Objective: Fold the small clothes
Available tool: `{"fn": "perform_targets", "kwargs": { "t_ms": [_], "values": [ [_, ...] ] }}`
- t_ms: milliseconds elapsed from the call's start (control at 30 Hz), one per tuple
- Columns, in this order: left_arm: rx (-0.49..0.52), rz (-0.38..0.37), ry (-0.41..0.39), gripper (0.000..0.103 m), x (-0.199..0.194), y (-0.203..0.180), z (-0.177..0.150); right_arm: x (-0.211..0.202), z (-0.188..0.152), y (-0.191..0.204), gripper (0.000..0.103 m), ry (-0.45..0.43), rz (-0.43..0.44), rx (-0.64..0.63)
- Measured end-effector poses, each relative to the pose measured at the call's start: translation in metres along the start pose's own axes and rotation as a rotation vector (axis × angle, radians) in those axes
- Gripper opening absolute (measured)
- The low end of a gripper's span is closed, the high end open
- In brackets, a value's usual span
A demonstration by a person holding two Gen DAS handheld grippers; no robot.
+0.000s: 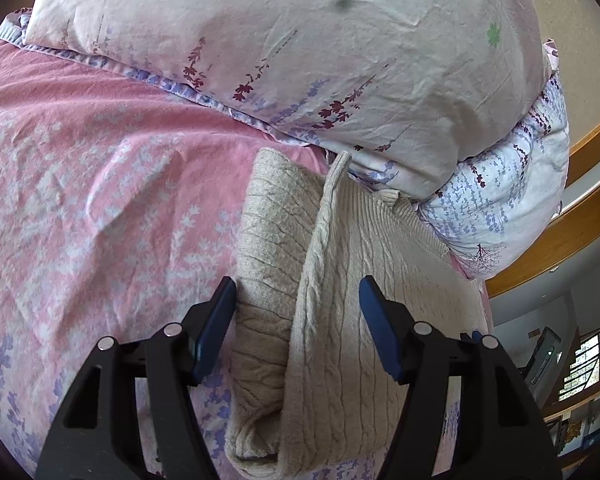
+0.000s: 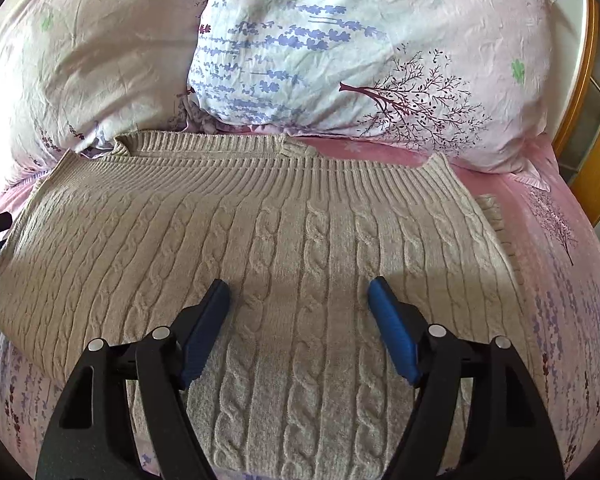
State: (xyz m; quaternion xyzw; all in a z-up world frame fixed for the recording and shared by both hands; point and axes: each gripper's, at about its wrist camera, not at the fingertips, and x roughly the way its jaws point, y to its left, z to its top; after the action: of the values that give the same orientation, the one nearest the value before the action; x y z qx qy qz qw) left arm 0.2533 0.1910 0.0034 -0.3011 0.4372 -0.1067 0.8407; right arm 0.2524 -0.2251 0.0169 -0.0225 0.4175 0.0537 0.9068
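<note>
In the left wrist view, the left gripper [image 1: 296, 312] hovers over a beige cable-knit sweater [image 1: 340, 288] lying on a pink floral bedsheet [image 1: 100, 200]. Its blue fingers [image 1: 216, 328] stand apart, with a folded-over edge of the knit showing in the gap between them, and neither pad presses on the fabric. The sweater's far end reaches up to a pale flower-printed pillow [image 1: 300, 40] and a second white-and-lavender pillow [image 1: 512, 200] tucked beneath it; a wooden bed frame [image 1: 580, 220] curves along the right. In the right wrist view, the right gripper [image 2: 298, 304] hangs above the same sweater [image 2: 260, 220], which is spread wide across the bedsheet [image 2: 560, 280] with its ribbed band toward the pillows. Its blue fingers [image 2: 392, 332] are spread wide and hold nothing. Behind lie the pale pillow [image 2: 80, 60] and the lavender-and-tree printed pillow [image 2: 380, 40], side by side.
</note>
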Motion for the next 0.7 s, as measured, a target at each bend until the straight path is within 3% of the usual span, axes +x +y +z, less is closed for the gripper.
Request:
{"fn": "perform_targets", "kwargs": {
  "t_ms": [200, 367, 700],
  "values": [
    [-0.028, -0.043, 0.007, 0.062, 0.007, 0.001, 0.004, 0.001, 0.000, 0.002, 0.074, 0.000, 0.003, -0.001],
    [-0.105, -0.119, 0.024, 0.053, 0.010, 0.010, 0.005, 0.001, 0.000, 0.001, 0.074, -0.002, 0.006, 0.000],
    [-0.115, -0.142, 0.055, 0.043, 0.022, -0.003, 0.002, 0.001, 0.000, 0.001, 0.075, 0.000, 0.009, -0.001]
  ]
}}
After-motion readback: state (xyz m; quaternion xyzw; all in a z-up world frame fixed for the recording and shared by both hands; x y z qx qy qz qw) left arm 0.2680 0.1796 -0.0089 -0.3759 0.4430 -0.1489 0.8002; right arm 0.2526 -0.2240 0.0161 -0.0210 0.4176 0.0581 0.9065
